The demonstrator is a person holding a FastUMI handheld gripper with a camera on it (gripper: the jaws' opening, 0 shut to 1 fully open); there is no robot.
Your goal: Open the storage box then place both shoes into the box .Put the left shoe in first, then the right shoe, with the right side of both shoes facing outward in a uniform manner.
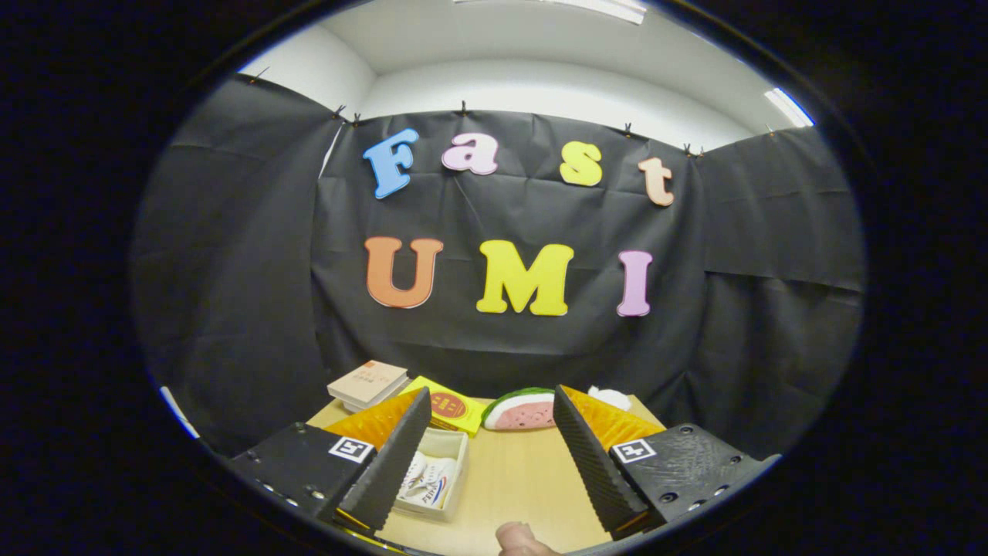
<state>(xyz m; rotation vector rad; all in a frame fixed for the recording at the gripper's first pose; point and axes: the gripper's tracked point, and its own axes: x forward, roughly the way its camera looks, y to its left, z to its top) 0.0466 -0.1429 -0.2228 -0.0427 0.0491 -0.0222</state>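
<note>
Taking the white storage box point(432, 475) as the landmark, and reading from its left: the left finger point(386, 463) of the claw point(492, 463), black with a ribbed inner pad and an orange panel behind it, rises across the box's left side and hides part of it. Behind that finger's tip, beyond the box and towards the black cloth wall, a small stack of books point(368, 384) lies on the far left corner of the counter point(509, 479), the top one tan.

The box itself sits on the pale wooden counter just inside the left finger. It is open at the top, and a white shoe point(426, 480) with red and blue markings lies inside it. Whether a second shoe is in there cannot be told.

Just beyond the box, touching or nearly touching its far rim, lies a flat yellow packet point(451, 407) with a round red mark. To the right of that, further along the back of the counter, is a watermelon slice point(519, 409), green rind up and pink face forward. A bit of white crumpled material point(610, 397) shows behind the right finger's tip.

The right finger point(590, 463) stands well apart from the box, with bare counter between. The claw is wide, gripping nothing. A fingertip point(519, 538) of the person shows low between the two fingers.
</note>
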